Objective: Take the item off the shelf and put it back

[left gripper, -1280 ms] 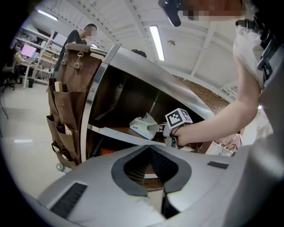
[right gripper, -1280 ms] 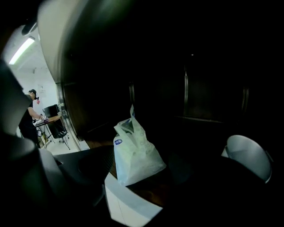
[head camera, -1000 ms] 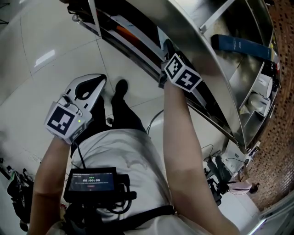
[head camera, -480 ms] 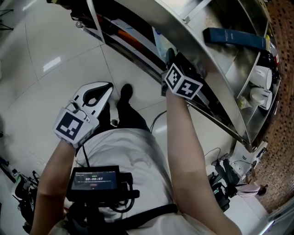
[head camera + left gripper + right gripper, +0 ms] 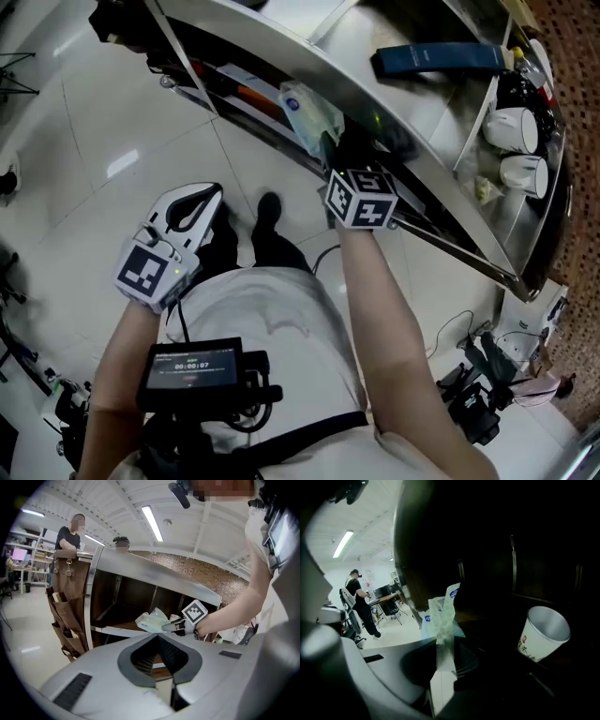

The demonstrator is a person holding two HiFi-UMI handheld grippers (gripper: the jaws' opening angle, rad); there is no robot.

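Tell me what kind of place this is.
Probably an open lab or workshop-office. Long fluorescent tube lights run across the ceiling, a person stands by a desk with a monitor in the background, and a stainless steel shelf unit stands on glossy white floor tiles.

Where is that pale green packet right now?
Head view, top centre: the packet is at the shelf's front edge, pinched in the right gripper, whose fingers are closing.
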